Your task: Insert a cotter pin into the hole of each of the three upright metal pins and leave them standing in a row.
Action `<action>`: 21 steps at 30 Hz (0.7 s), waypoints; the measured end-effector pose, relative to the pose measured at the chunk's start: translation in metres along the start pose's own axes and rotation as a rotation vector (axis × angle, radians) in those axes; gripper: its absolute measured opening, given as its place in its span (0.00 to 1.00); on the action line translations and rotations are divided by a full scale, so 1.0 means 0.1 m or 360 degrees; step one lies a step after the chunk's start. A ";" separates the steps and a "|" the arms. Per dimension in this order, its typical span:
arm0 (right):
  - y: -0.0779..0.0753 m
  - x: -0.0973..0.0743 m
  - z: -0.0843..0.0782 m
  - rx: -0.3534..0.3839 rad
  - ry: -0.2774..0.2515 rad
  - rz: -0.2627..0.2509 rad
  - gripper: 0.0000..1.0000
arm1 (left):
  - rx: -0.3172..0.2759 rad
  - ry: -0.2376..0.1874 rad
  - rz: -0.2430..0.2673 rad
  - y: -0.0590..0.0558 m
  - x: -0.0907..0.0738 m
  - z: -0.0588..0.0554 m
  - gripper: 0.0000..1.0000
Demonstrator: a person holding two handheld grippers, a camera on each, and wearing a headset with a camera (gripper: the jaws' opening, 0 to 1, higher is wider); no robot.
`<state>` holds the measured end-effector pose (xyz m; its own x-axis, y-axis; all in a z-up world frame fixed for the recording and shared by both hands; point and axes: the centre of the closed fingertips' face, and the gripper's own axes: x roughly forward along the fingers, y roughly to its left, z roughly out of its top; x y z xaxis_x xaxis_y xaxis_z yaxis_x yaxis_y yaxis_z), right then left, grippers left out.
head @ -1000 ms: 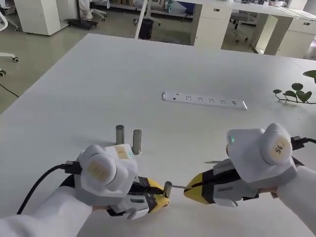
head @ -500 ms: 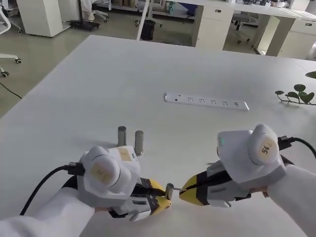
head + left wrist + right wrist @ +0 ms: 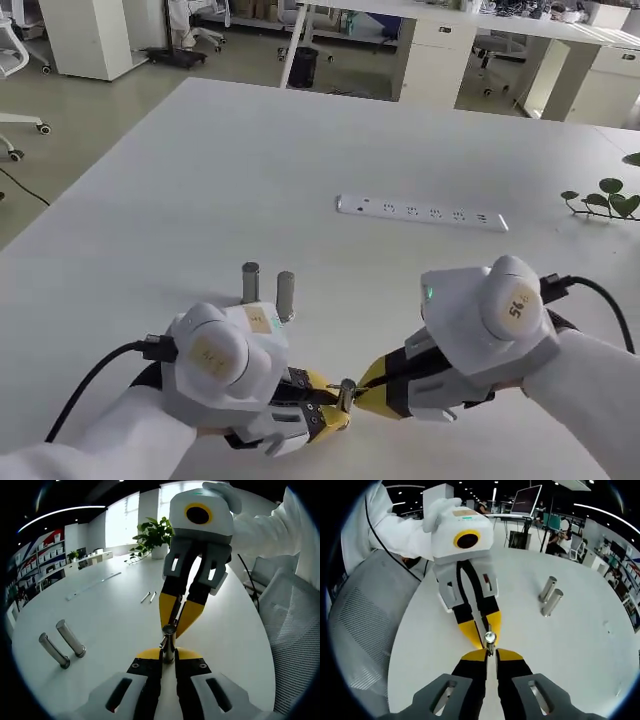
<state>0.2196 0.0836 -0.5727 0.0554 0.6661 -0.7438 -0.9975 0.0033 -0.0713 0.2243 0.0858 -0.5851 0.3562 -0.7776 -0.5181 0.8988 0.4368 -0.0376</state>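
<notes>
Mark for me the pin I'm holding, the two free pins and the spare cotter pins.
Held metal pin point(image 3: 169, 647): left gripper view, its shaft below the top.
Free metal pins point(image 3: 286, 296): head view, the nearer one's side.
Spare cotter pins point(image 3: 145, 598): left gripper view, middle of one.

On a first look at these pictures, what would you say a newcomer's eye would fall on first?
A newcomer would first notice the near side of the table, where the left tongs grip a small upright metal pin and the yellow-tipped right tongs meet it head-on, apparently holding a thin cotter pin. Just behind stand two more metal pins side by side, and farther back lies a white power strip.
</notes>
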 end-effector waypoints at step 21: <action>-0.02 -0.15 0.07 0.0051 -0.0064 -0.0002 0.00 | -0.0008 -0.0024 0.0015 0.01 -0.03 0.04 0.07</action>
<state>0.2203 0.0784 -0.5569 0.0556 0.6956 -0.7163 -0.9983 0.0277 -0.0506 0.2254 0.0867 -0.5805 0.3687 -0.7800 -0.5057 0.8939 0.4466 -0.0371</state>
